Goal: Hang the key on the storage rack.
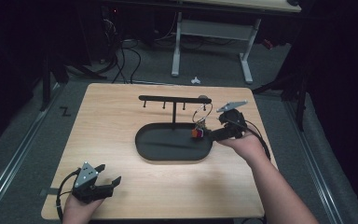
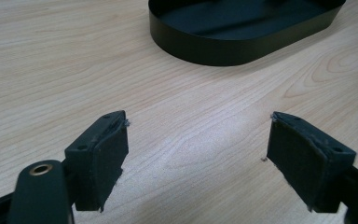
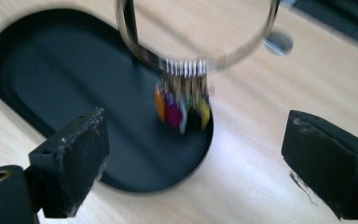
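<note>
Fig. legend. Right hand-held gripper (image 1: 214,125): jaws wide, nothing between the pads (image 3: 74,163), touching nothing; it sits at the right end of the black oval tray (image 1: 142,144). Key ring (image 1: 202,113) w/ coloured tags (image 3: 182,109) hangs straight ahead of this gripper and slightly above it, off the right end of the T-shaped hook rack (image 1: 175,99); the tags dangle over the tray's right rim. The ring's plane faces the gripper; tag bundle's long axis is vertical. In the right gripper view the ring is centred between the jaws but farther off, and blurred. The right hand is by far the nearer to it.

Left hand-held gripper (image 1: 103,181): jaws also wide, empty, low over the wooden surface (image 1: 116,105) near its front-left corner, well apart from the tray. Judged next move: the right gripper's, likely onto the ring or tags.
</note>
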Tool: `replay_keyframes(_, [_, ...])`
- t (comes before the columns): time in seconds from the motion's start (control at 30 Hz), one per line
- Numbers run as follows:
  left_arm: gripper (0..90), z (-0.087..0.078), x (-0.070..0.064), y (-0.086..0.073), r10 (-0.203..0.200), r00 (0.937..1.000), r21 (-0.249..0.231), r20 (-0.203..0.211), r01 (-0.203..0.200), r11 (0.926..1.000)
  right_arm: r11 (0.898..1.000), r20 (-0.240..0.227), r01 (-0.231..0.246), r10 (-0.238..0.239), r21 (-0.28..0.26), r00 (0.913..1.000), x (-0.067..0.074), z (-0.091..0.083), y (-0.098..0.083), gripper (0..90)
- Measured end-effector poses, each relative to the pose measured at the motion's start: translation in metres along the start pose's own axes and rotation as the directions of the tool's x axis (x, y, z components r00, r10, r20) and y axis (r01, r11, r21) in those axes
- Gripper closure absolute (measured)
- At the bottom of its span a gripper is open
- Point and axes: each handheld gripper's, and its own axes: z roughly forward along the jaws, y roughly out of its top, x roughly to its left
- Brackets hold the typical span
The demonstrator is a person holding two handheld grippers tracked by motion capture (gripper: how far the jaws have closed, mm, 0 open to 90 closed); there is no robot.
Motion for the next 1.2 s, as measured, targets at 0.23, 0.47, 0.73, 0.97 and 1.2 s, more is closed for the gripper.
replay_keyframes(0.23, [20.4,0.004,0.000,0.002,0.006,0.9999,0.007,-0.012,-0.005,1.0000,0.999,0.012,-0.025,0.025,-0.027,0.9996,0.007,0.010,-0.049,6.2])
replay_keyframes(0.47, [20.2,0.011,-0.001,0.005,0.012,0.9999,0.011,-0.008,-0.012,0.9999,0.990,0.020,-0.057,0.059,-0.126,0.9980,0.017,0.012,-0.098,6.9])
replay_keyframes(0.73, [20.6,0.020,-0.005,0.010,0.039,0.9992,0.020,0.004,-0.039,0.9990,0.979,0.008,-0.104,0.107,-0.174,0.9942,0.030,0.017,-0.146,9.2])
replay_keyframes(0.97, [20.6,0.016,-0.007,0.009,0.045,0.9990,0.017,0.002,-0.045,0.9988,0.953,0.037,-0.132,0.148,-0.272,0.9883,0.044,0.000,-0.180,10.9])
replay_keyframes(1.2, [20.4,0.012,-0.008,0.006,0.057,0.9984,0.023,0.003,-0.057,0.9981,0.947,0.042,-0.198,0.215,-0.252,0.9758,0.035,0.008,-0.179,13.2])
